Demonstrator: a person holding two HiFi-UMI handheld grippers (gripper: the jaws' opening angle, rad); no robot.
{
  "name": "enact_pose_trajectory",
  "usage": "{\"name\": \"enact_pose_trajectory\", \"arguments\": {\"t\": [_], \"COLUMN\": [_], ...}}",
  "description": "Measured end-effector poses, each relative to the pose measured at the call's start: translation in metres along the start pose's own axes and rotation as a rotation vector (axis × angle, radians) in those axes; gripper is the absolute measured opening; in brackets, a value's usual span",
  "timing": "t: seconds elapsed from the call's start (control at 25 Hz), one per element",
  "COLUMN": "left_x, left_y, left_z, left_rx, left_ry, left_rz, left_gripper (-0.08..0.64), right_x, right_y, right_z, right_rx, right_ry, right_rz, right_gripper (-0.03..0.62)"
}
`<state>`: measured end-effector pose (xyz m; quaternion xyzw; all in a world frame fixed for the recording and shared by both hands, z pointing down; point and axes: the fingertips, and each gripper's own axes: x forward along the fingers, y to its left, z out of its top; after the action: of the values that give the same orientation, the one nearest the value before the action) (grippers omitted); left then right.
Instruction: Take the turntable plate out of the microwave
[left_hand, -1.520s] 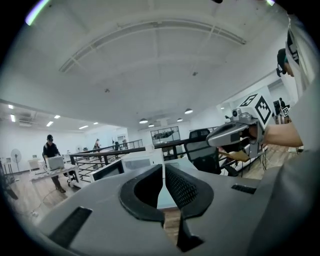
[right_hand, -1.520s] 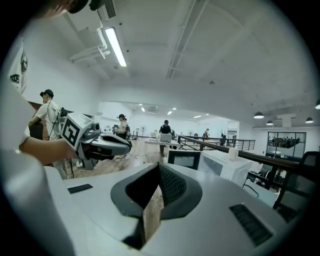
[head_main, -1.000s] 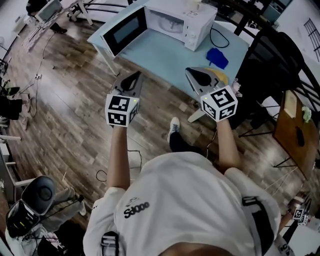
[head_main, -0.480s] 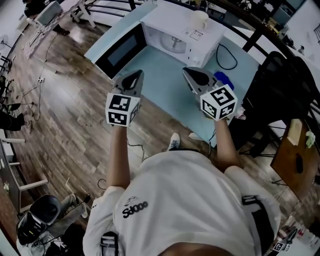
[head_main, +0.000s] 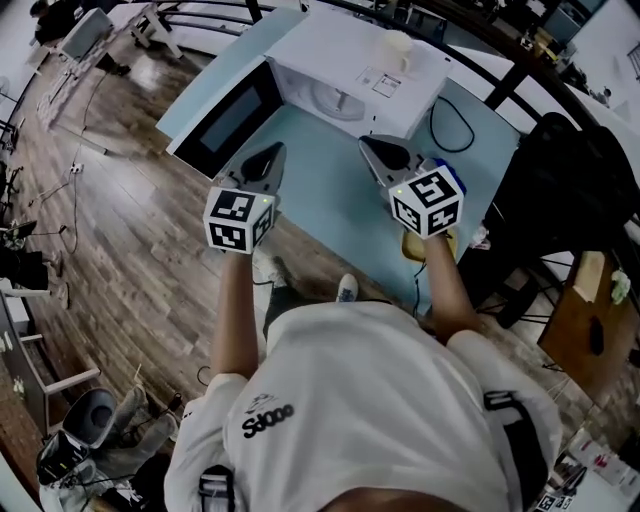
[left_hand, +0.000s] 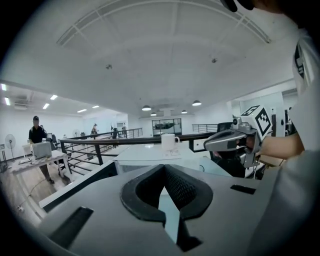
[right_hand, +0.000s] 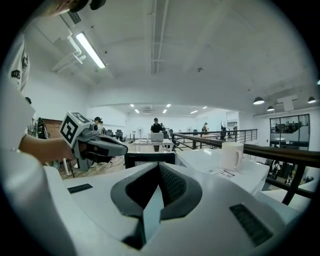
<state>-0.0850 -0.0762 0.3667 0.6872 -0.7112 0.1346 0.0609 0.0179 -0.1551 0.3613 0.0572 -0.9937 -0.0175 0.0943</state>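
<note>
Left gripper and right gripper, jaws pressed together and empty, hovered side by side near the white microwave; turntable plate sat inside its open cavity; mug stood on top

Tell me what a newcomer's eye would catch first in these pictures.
The white microwave stands on the pale blue table at the top of the head view, its door swung wide open and a mug on top. Just below, the left claw and right claw point toward it side by side, both shut and empty.
</note>
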Motion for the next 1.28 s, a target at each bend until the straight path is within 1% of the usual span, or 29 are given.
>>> {"name": "enact_pose_trajectory", "arguments": {"t": [0.16,0.28,0.44,0.56,0.68,0.76,0.84,0.96,1.12,1.2,1.28], "left_x": [0.027,0.057,0.093,0.121,0.146,0.164,0.181,0.206,0.238,0.251,0.267], "left_y": [0.016,0.034,0.062,0.09,0.108,0.117,0.125,0.135,0.124,0.121,0.124], "left_z": [-0.002,-0.01,-0.008,-0.008,-0.008,-0.012,-0.02,-0.045,-0.091,-0.116,-0.136], "left_rx": [-0.012,0.001,0.0,-0.026,-0.024,-0.043,-0.093,-0.181,-0.372,-0.45,-0.507], "left_ry": [0.001,0.037,0.024,0.017,0.014,0.013,0.023,0.072,0.173,0.221,0.253], "left_rz": [-0.032,-0.053,-0.127,-0.167,-0.237,-0.287,-0.324,-0.36,-0.436,-0.445,-0.428], "left_gripper": [0.018,0.018,0.018,0.018,0.018,0.018,0.018,0.02,0.023,0.024,0.04], "right_x": [0.016,0.03,0.055,0.074,0.095,0.107,0.12,0.137,0.147,0.154,0.166], "right_y": [-0.012,-0.027,-0.048,-0.066,-0.08,-0.083,-0.084,-0.09,-0.099,-0.102,-0.106], "right_z": [-0.008,-0.015,-0.015,-0.009,-0.008,-0.011,-0.018,-0.031,-0.056,-0.07,-0.084], "right_rx": [-0.003,0.024,0.058,0.069,0.097,0.109,0.124,0.14,0.192,0.218,0.233], "right_ry": [0.03,0.06,0.073,0.071,0.085,0.112,0.142,0.172,0.221,0.25,0.273], "right_rz": [-0.035,-0.11,-0.206,-0.29,-0.356,-0.385,-0.409,-0.464,-0.559,-0.593,-0.598], "right_gripper": [0.006,0.006,0.006,0.006,0.006,0.006,0.006,0.006,0.006,0.008,0.009]}}
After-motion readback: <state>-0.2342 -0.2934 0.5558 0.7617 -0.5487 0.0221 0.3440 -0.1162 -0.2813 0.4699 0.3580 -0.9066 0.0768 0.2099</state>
